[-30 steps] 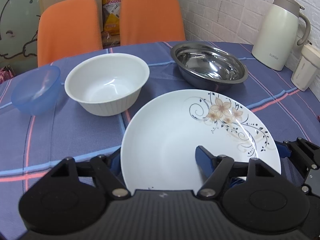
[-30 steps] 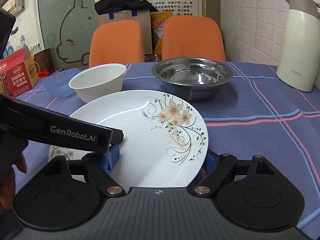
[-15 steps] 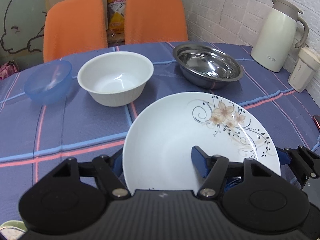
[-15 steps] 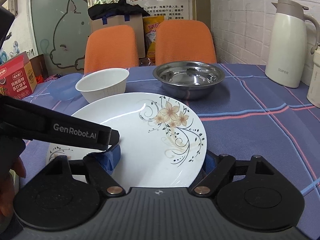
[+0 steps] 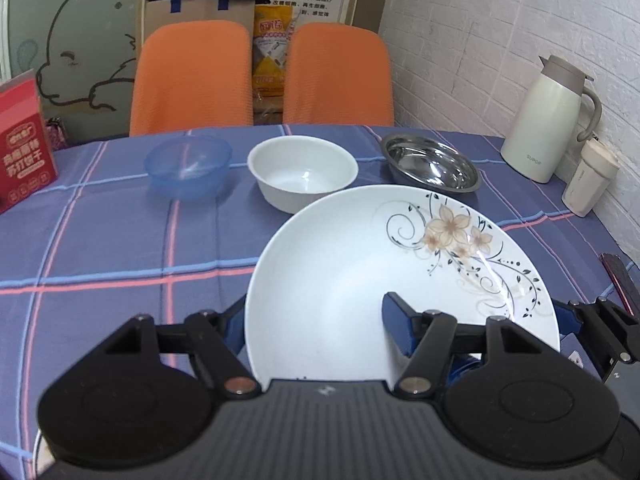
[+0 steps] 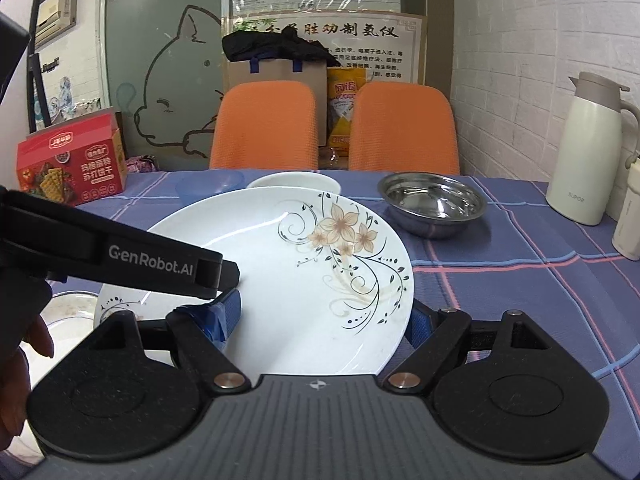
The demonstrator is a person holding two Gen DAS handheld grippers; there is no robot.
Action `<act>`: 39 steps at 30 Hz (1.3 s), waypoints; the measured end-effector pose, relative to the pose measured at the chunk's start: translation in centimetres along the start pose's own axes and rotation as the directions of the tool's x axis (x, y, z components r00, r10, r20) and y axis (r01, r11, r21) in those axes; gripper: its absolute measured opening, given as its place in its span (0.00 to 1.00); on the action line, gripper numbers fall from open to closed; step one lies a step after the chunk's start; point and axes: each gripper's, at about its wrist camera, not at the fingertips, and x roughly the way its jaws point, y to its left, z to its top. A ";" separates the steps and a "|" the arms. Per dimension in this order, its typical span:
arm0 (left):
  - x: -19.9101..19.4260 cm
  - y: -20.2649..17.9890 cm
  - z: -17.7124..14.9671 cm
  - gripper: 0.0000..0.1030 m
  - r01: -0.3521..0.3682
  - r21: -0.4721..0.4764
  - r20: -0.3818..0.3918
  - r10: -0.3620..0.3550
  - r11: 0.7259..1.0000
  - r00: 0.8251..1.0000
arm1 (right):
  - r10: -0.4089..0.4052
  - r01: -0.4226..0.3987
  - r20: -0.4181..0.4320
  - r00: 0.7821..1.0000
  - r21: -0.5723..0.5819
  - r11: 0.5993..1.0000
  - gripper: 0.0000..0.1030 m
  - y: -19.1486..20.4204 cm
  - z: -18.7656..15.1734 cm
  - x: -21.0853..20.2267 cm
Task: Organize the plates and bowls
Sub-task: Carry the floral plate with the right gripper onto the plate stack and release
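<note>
A white plate with a flower pattern (image 5: 360,264) (image 6: 280,248) hangs tilted above the blue checked table. My left gripper (image 5: 316,324) is shut on its near rim, one finger on top and one beneath. My right gripper (image 6: 322,320) is shut on the same plate just to the right; its frame shows in the left wrist view (image 5: 600,320). Below, at the near left, lies a second patterned plate (image 6: 116,304) beside a clear glass dish (image 6: 68,312). Further back stand a blue bowl (image 5: 188,166), a white bowl (image 5: 302,172) and a steel bowl (image 5: 432,166) in a row.
A cream thermos jug (image 5: 548,120) and a lidded cup (image 5: 590,182) stand at the right by the brick wall. A red cracker box (image 5: 24,148) sits far left. Two orange chairs (image 5: 192,76) back the table. A person's hand (image 6: 16,380) holds the left gripper.
Both grippers have risen and pulled back with the flower plate between them. The bowls now look smaller and further away; they have not moved.
</note>
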 end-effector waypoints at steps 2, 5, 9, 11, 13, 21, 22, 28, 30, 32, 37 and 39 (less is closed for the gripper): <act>-1.6 1.6 -0.9 0.63 -0.018 -0.025 0.009 0.018 1.000 1.000 | 0.029 -0.029 0.000 1.000 -0.022 0.999 0.68 1.8 -0.1 -0.4; -3.9 4.2 -2.5 0.63 -0.058 -0.061 0.016 0.059 0.996 0.998 | 0.080 -0.080 -0.015 0.997 -0.044 0.996 0.68 4.6 -0.7 -0.9; -6.4 7.7 -5.2 0.63 -0.124 -0.109 0.009 0.125 0.986 0.992 | 0.147 -0.150 -0.046 0.988 -0.075 0.986 0.68 8.3 -1.8 -1.3; -7.4 9.2 -6.6 0.63 -0.149 -0.130 -0.001 0.151 0.980 0.989 | 0.179 -0.185 -0.064 0.982 -0.096 0.978 0.68 10.2 -2.5 -1.7; -8.1 10.6 -7.8 0.63 -0.171 -0.155 -0.014 0.171 0.973 0.985 | 0.209 -0.217 -0.085 0.974 -0.109 0.970 0.68 11.4 -3.1 -1.8; -9.1 13.5 -9.8 0.63 -0.184 -0.218 -0.019 0.184 0.959 0.983 | 0.254 -0.267 -0.129 0.959 -0.105 0.958 0.68 13.0 -3.6 -1.5; -9.1 13.4 -9.8 0.63 -0.182 -0.217 -0.015 0.183 0.959 0.983 | 0.258 -0.272 -0.137 0.956 -0.091 0.958 0.68 12.9 -3.8 -1.4; -9.0 13.6 -9.8 0.70 -0.133 -0.243 0.005 0.139 0.961 0.990 | 0.299 -0.309 -0.150 0.942 -0.046 0.950 0.68 12.0 -4.0 -1.3; -9.2 13.9 -9.6 0.72 -0.120 -0.259 0.016 0.128 0.958 0.992 | 0.322 -0.328 -0.150 0.935 -0.021 0.944 0.68 11.5 -3.9 -1.3; -9.8 13.8 -9.3 0.73 -0.148 -0.245 0.050 0.165 0.958 0.985 | 0.339 -0.340 -0.139 0.931 0.015 0.940 0.68 10.8 -3.7 -1.6; -11.0 13.4 -8.0 0.75 -0.173 -0.210 0.119 0.201 0.962 0.972 | 0.265 -0.265 -0.096 0.959 0.011 0.964 0.69 10.0 -2.9 -2.5; -11.0 13.3 -7.5 0.75 -0.171 -0.204 0.128 0.200 0.964 0.971 | 0.256 -0.258 -0.075 0.964 -0.014 0.966 0.69 9.5 -2.8 -2.6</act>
